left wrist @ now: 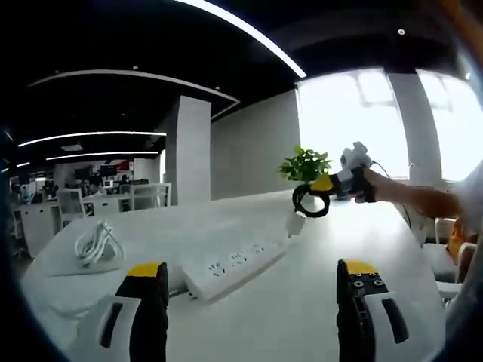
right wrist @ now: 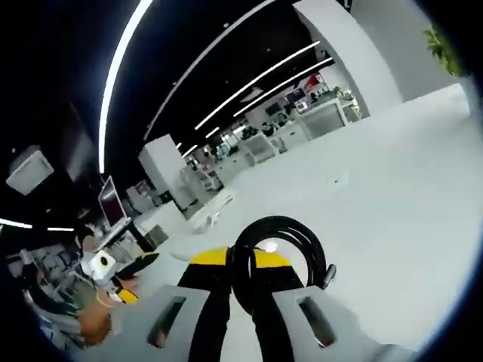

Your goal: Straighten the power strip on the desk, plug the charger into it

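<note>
A white power strip (left wrist: 234,264) lies at an angle on the white desk (left wrist: 302,317), just ahead of my left gripper (left wrist: 251,270), whose jaws stand wide open with nothing between them. Further back and to the right, my right gripper (left wrist: 324,187) hangs above the desk, shut on a coiled black cable (left wrist: 311,204). A small white charger (left wrist: 296,224) dangles from that coil, just over the strip's far end. In the right gripper view, the right gripper (right wrist: 240,264) pinches the black cable loop (right wrist: 278,240). The left gripper (right wrist: 106,273) appears at the lower left there.
A loosely coiled white cable (left wrist: 94,245) lies on the desk at the left. A green potted plant (left wrist: 304,164) stands at the far edge behind the right gripper. The person's arm (left wrist: 423,200) reaches in from the right. Office desks and chairs (left wrist: 90,204) fill the background.
</note>
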Demonstrator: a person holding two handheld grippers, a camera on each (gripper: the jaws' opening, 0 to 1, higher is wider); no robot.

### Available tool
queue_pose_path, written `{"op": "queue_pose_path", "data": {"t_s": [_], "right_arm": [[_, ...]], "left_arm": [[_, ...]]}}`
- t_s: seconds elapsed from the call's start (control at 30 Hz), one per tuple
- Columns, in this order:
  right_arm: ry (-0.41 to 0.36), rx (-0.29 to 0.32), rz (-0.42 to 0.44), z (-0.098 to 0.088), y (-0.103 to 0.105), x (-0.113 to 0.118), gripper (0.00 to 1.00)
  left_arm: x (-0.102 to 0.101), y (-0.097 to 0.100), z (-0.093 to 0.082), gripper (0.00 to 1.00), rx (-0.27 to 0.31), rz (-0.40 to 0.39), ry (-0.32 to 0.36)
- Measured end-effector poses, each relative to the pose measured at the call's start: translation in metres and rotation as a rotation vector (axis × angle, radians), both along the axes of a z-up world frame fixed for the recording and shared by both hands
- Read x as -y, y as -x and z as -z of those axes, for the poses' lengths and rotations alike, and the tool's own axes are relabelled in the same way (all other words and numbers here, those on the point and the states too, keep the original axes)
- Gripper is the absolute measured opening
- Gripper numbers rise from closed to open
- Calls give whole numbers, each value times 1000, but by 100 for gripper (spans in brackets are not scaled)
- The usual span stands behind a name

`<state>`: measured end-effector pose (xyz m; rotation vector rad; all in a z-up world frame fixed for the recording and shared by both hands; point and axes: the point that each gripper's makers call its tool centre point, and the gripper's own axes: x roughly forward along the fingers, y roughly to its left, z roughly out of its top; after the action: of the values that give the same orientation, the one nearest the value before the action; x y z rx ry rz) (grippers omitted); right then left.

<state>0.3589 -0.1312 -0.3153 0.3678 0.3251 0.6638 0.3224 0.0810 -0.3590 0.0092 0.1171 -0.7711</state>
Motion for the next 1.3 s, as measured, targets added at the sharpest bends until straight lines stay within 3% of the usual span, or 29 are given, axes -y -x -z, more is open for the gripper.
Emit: {"op": "queue_pose_path", "data": {"t_s": [0.1, 0.17, 0.2, 0.33, 0.63, 0.7, 0.87, 1.3], "right_arm": [[18, 47, 12, -6, 1, -9, 7], [12, 62, 11, -15, -29, 11, 7], [2, 75, 17, -19, -32, 10, 7], [25, 154, 43, -30, -41, 3, 7], [19, 215, 124, -37, -50, -10, 7], [54, 242, 153, -40, -53, -11, 7], [104, 273, 172, -42, -50, -23, 7], [144, 294, 176, -51, -29, -47, 7]], "left_arm": [[8, -1, -3, 94, 6, 13, 1], [15, -4, -5, 94, 13, 19, -4], [17, -5, -6, 94, 16, 21, -6], [28, -11, -8, 94, 31, 30, -11], [46, -23, -4, 93, 33, 34, -30], [46, -25, -4, 93, 31, 32, -28], [46, -30, -3, 93, 31, 21, -43], [51, -44, 0, 92, 61, -12, -109]]}}
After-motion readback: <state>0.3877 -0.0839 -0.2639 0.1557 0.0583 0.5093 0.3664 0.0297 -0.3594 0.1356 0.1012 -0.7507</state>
